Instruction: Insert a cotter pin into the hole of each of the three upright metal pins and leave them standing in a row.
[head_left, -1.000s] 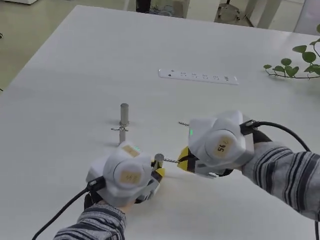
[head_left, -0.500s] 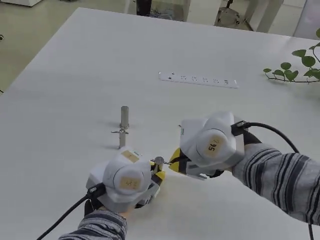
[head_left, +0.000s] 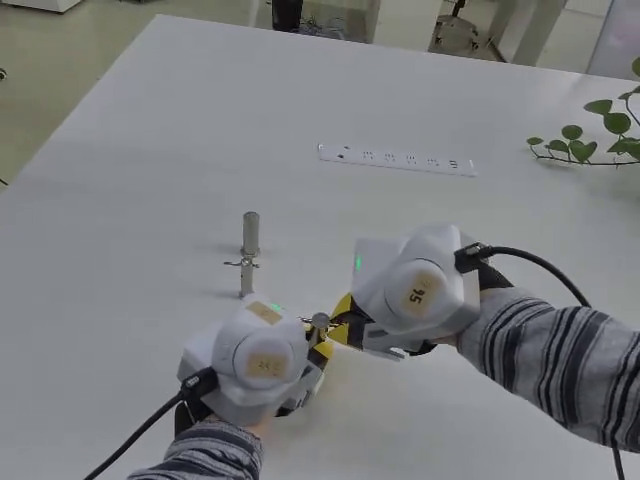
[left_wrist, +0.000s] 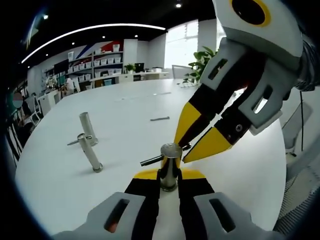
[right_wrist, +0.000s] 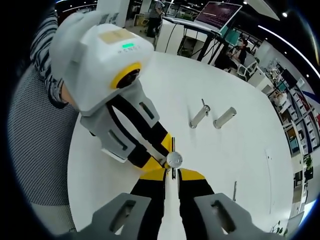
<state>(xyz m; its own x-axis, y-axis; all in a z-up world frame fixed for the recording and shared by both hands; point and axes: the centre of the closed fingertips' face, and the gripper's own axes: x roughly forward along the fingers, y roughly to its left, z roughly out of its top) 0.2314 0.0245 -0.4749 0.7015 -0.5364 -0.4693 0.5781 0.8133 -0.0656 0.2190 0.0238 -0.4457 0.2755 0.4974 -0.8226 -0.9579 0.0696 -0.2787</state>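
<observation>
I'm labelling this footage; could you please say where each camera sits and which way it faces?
Head view: on the headset, facing down at the table; left gripper, right gripper and striped sleeves show.
Left gripper view: on the left gripper, facing along its jaws clamping the metal pin; right gripper shows at the right.
Right gripper view: on the right gripper, facing along its jaws pinching the cotter pin; left gripper shows at the left.
Shared: all show the metal pin.
</observation>
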